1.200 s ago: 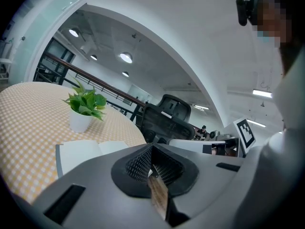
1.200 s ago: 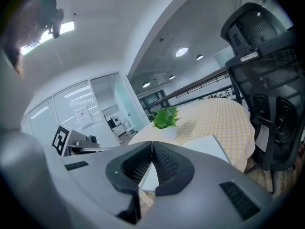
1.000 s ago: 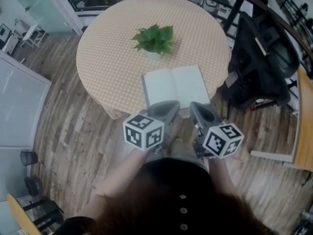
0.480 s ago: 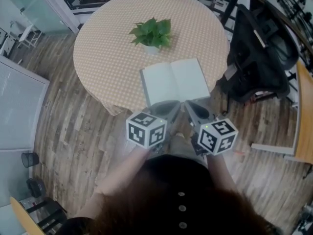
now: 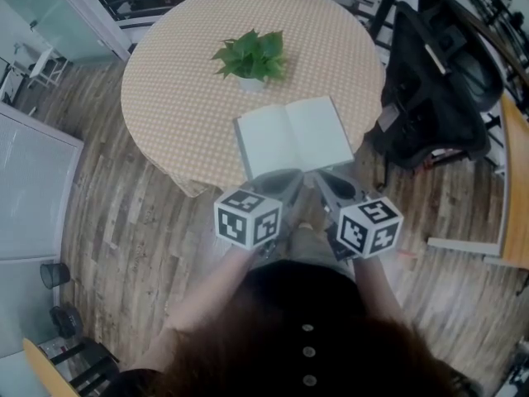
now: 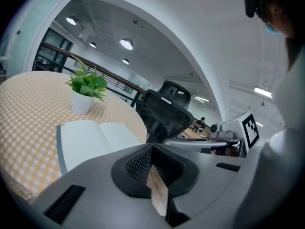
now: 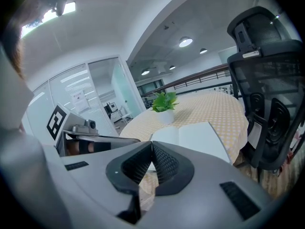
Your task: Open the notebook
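The notebook (image 5: 293, 136) lies open and flat with blank white pages near the front edge of the round table (image 5: 182, 98). It also shows in the left gripper view as the notebook (image 6: 90, 140) and in the right gripper view as the notebook (image 7: 195, 137). My left gripper (image 5: 289, 176) hovers just short of the notebook's near edge, jaws shut and empty (image 6: 151, 148). Beside it my right gripper (image 5: 325, 178) points at the same edge, also shut on nothing (image 7: 152, 149). Neither gripper touches the notebook.
A potted green plant (image 5: 250, 56) stands behind the notebook at the table's middle. A black office chair (image 5: 438, 81) sits close to the table's right side. A checked cloth covers the table, and wooden floor lies below the grippers.
Both grippers have sunk a little in front of the table edge and stand slightly closer together. The notebook has stayed open and still.
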